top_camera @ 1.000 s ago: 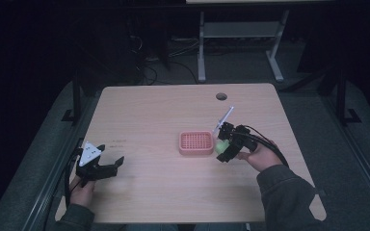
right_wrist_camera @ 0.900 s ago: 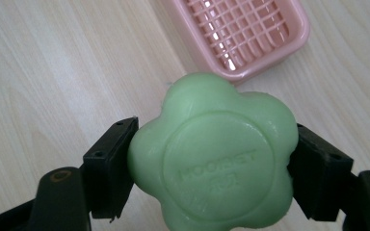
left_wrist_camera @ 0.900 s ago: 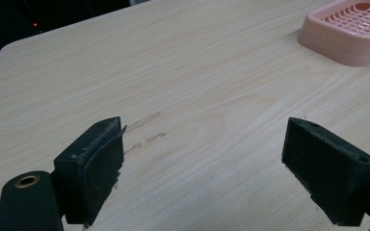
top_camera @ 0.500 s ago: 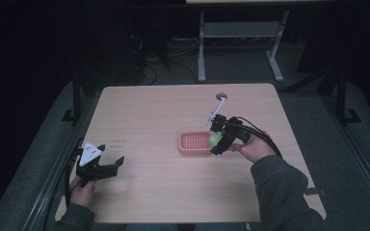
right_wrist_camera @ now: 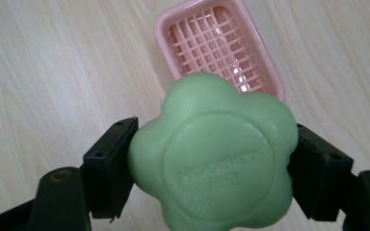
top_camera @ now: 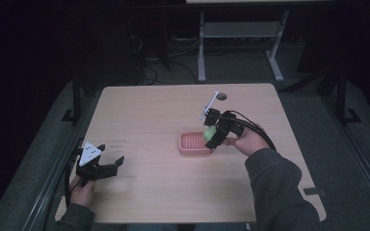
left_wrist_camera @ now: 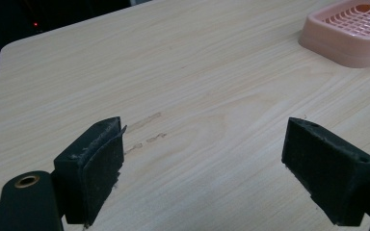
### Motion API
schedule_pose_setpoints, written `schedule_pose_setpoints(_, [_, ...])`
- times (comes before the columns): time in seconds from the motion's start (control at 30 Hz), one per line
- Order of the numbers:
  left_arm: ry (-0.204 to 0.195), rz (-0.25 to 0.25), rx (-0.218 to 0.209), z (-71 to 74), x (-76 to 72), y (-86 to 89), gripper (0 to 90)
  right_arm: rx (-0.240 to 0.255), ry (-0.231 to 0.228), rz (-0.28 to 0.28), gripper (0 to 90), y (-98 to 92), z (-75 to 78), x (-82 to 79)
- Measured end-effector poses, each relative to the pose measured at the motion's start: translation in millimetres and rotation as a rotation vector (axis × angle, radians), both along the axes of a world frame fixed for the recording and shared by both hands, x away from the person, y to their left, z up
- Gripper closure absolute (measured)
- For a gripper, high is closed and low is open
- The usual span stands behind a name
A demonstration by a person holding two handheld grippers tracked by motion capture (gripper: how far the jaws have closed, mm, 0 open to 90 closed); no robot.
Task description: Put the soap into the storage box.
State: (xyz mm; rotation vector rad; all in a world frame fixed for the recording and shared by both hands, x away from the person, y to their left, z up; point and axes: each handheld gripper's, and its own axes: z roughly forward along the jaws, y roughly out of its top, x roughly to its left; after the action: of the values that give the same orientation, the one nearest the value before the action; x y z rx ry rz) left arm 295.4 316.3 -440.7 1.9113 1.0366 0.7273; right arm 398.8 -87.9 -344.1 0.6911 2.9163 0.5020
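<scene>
— Right gripper (top_camera: 211, 136) clamps a green flower-shaped soap (top_camera: 209, 133) between its two black jaws, one pressed to each side of the bar, as the right gripper view (right_wrist_camera: 213, 159) shows. Where does it sit?

— Raised above the table (top_camera: 164, 110), over the right end of the pink soap dish (top_camera: 193, 143). In the right gripper view the soap (right_wrist_camera: 213, 159) hangs in front of the dish (right_wrist_camera: 212, 43), whose near end it covers; the dish's slotted grid lies bare.

— Any marking on the bar?

— Raised lettering inside a round panel on its face, too soft to read with certainty.

— And the left gripper (top_camera: 110, 168)?

— Held low at the table's left front corner by the person's left hand (top_camera: 81, 190), well apart from the dish. Its jaws stand wide, with nothing between them; the left gripper view (left_wrist_camera: 202, 168) shows bare wood grain in the gap and the dish (left_wrist_camera: 351, 33) far off at upper right.

— The right hand (top_camera: 248, 142)?

— Behind the gripper, a grey sleeve (top_camera: 279, 187) reaching in from the bottom edge, a black cable (top_camera: 255, 127) looping over the wrist.
</scene>
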Motion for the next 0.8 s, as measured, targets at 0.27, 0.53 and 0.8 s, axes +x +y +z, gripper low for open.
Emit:
schedule_pose_setpoints(0.27, [-0.005,0.006,-0.005,-0.2,1.4,0.2,14.4,-0.001,0.001,0.011,25.7,8.1,1.9,9.5])
schedule_pose_setpoints(0.53, [-0.003,0.006,-0.001,0.0,1.2,0.0,14.3,-0.008,0.005,0.014,25.7,15.1,3.1,17.9])
schedule_pose_setpoints(0.8, [-0.002,-0.002,-0.004,0.0,0.5,-0.8,14.4,-0.014,0.011,0.012,25.7,24.0,-5.1,26.9])
